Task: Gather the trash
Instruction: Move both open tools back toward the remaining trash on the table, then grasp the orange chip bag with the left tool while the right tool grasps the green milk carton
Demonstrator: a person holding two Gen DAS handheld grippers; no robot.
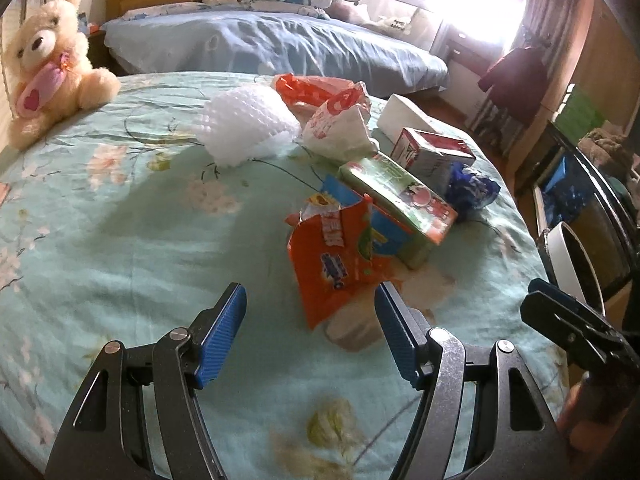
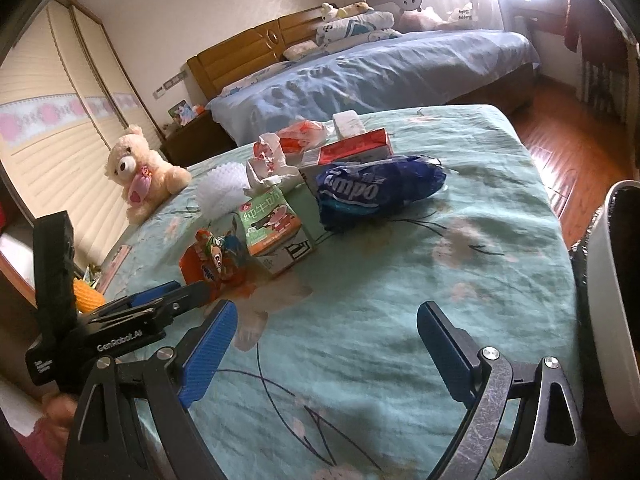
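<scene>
Nearest me in the left wrist view, my left gripper (image 1: pixel 310 322) hangs over the flowered bedspread (image 1: pixel 120 240) with its fingers apart and nothing between them; the torn orange wrapper (image 1: pixel 336 256) lies just beyond the tips, lower middle of the frame. In the right wrist view my right gripper (image 2: pixel 326 334) stands wider still and holds nothing, only bare cloth between its fingers.

My worry: the wrapper is thin and lies flat on soft cloth, so closing low could pinch the bedspread with it, or the foil could slip out. It also leans against the green carton (image 1: pixel 400 200), which a careless approach would knock over.

Both grippers tilt downward, side by side. Further back sit the blue packet (image 2: pixel 376 190), red box (image 2: pixel 352 148) and white foam net (image 1: pixel 244 124). The white bin (image 2: pixel 612 304) stands at right edge.
</scene>
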